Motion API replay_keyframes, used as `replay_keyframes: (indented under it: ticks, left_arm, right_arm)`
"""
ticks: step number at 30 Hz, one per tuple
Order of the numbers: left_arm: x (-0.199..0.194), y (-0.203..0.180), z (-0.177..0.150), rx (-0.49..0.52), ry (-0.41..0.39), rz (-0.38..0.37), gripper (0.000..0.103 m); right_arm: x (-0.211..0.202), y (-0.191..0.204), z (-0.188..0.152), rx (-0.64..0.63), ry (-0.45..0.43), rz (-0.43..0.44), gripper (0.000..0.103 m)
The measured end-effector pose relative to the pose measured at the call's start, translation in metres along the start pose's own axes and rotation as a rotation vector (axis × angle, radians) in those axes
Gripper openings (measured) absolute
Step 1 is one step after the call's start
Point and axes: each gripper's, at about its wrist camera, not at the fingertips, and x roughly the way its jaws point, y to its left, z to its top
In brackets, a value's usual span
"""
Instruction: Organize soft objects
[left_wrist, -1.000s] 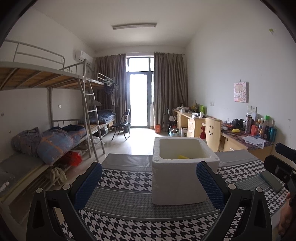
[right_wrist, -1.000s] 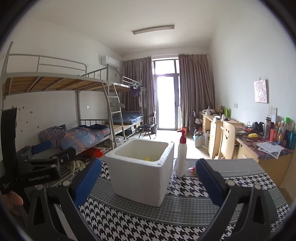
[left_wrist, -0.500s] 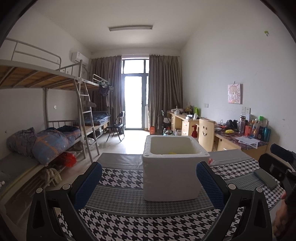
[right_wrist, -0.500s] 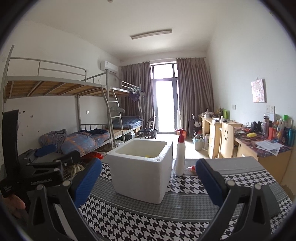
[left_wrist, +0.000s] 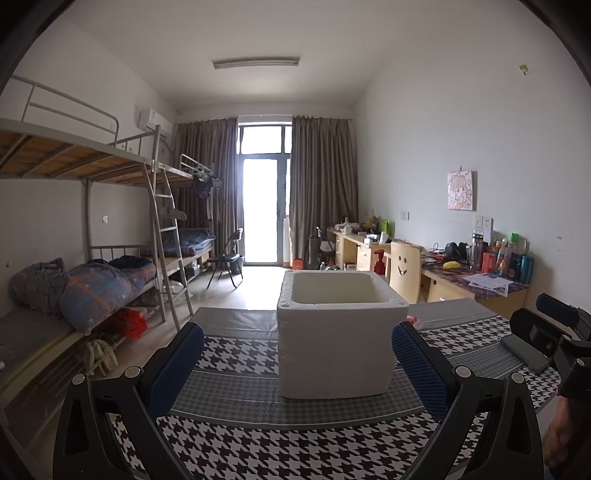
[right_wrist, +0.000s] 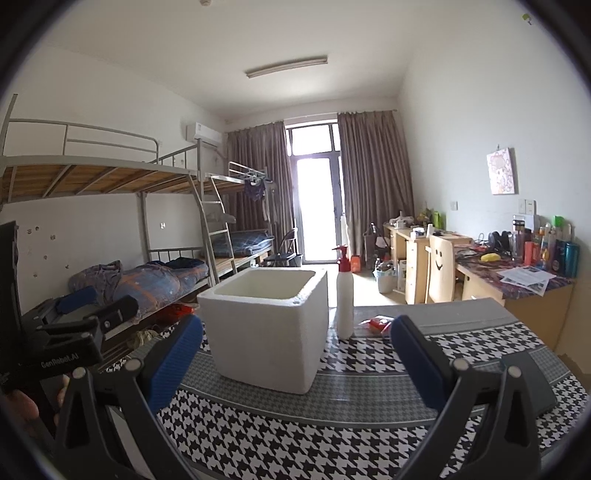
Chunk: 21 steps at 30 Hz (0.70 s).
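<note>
One houndstooth table (left_wrist: 295, 454), dorm room.

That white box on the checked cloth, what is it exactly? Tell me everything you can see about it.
The white box looks like a foam container: thick walls, grainy matte surface, rounded corners, a broad flat rim with small round dimples at the corners. It has no lid and stands upright and open on the houndstooth cloth. Its inside is pale cream; from this low angle the bottom is hidden. A white spray bottle with a red pump stands close beside it; whether they touch is unclear. Neither gripper touches it.
</note>
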Motion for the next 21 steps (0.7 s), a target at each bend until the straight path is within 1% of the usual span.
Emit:
replay_keyframes:
  ticks: [8,12,16,21]
  left_arm:
    - [-0.001,0.0,-0.007,0.007,0.001,0.004,0.102]
    - [-0.002,0.002,-0.009,0.002,0.012,0.001,0.102]
    - [-0.006,0.003,-0.01,0.002,0.007,-0.008,0.102]
    - [-0.008,0.005,-0.012,0.002,0.006,-0.002,0.102]
  right_arm:
    - [-0.009,0.0,-0.002,0.005,-0.033,-0.007,0.102]
    - [-0.01,0.001,-0.005,0.002,-0.035,-0.005,0.102]
    - [-0.009,0.003,-0.006,-0.002,-0.035,-0.006,0.102]
    - [-0.008,0.001,-0.01,0.017,-0.025,-0.009,0.102]
